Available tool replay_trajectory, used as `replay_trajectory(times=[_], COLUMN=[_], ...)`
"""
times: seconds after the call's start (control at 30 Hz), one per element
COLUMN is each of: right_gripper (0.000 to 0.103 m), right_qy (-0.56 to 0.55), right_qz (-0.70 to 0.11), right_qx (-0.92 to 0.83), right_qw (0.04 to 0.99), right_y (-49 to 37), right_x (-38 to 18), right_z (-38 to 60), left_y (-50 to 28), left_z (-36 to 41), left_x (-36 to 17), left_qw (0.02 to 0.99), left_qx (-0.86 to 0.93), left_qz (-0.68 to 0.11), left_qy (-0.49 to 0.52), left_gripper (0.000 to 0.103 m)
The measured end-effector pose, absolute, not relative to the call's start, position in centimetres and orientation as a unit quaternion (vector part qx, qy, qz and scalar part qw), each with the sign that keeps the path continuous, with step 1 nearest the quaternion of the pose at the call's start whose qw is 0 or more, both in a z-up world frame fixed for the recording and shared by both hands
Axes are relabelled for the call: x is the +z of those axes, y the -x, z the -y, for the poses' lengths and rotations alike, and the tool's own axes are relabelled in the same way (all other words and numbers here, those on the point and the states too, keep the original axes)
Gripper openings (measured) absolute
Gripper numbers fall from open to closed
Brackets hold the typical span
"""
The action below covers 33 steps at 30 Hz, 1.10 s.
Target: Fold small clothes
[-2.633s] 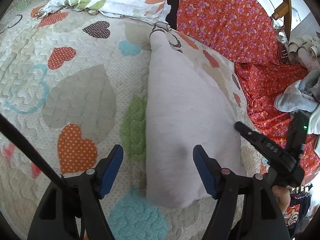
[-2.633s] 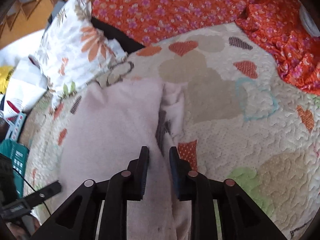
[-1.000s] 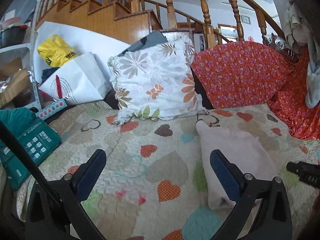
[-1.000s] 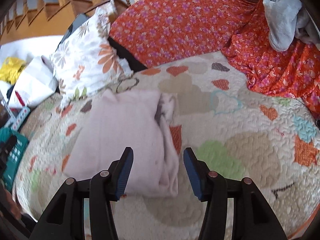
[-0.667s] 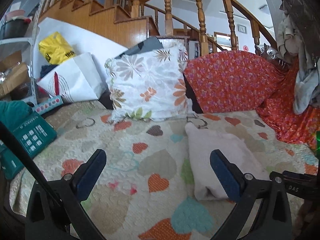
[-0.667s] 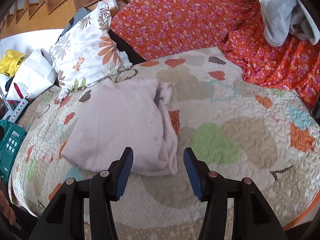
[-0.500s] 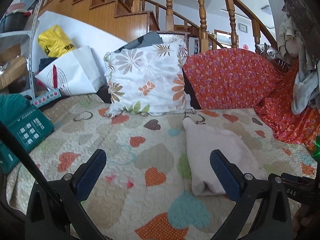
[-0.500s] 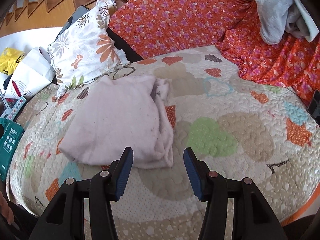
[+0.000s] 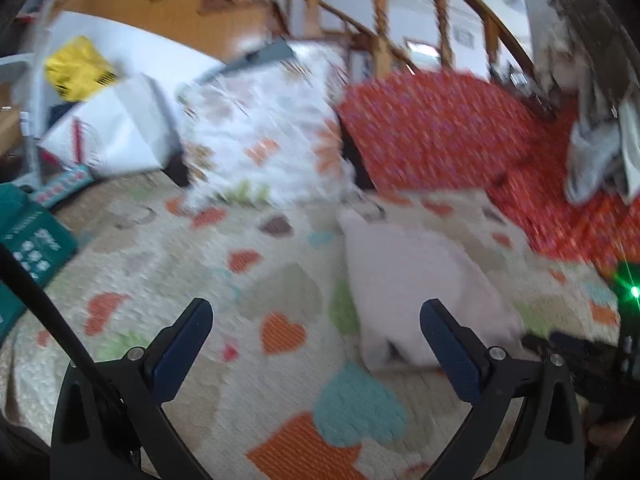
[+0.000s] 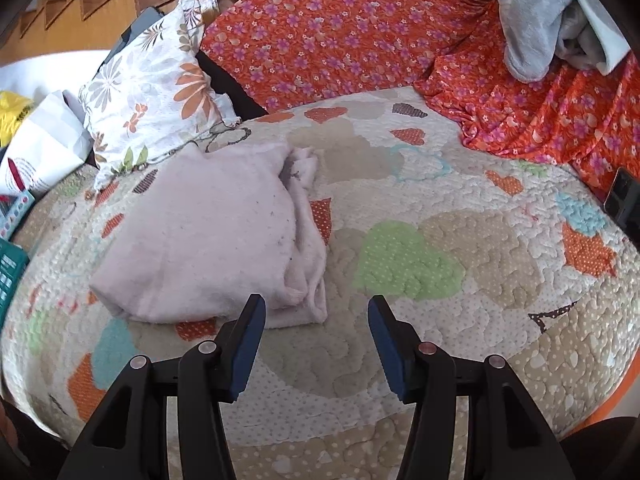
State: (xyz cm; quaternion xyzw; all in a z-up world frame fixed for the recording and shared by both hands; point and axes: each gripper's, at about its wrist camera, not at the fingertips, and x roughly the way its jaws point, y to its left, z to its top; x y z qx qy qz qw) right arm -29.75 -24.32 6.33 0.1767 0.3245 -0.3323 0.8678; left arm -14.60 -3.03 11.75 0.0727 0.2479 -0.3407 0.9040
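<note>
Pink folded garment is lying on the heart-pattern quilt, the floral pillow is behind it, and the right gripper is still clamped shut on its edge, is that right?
Not quite. The right gripper is open and holds nothing; the right wrist view shows its jaws spread above bare quilt, just short of the pink folded garment. The rest stands: the garment lies on the quilt with the floral pillow behind it.

folded garment (image 10: 208,236) on quilt (image 10: 460,288), pillow (image 10: 152,92) behind

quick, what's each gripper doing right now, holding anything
Left gripper: open, holding nothing.
Right gripper: open, holding nothing; pink garment lies free on the quilt.
</note>
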Motion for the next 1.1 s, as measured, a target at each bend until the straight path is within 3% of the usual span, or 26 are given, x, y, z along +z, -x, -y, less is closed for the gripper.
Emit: replay_trajectory(times=[0.13,1.1], right_gripper=[0.058,0.062], right_qy=[-0.186,-0.208], right_qz=[-0.326,-0.349], right_qx=[-0.333,-0.333], right_qw=[0.865,0.851], right_y=[29.7,28.6], right_x=[5.9,3.8], right_z=[24.9,26.4], left_y=[14.5,9.3], left_z=[4.6,4.5], left_x=[9.8,1.6], left_qw=[0.868,0.833], left_qx=[-0.381,-0.282], left_qz=[-0.306,-0.468], left_qy=[-0.086,-0.084], left_gripper=[0.103,0.103])
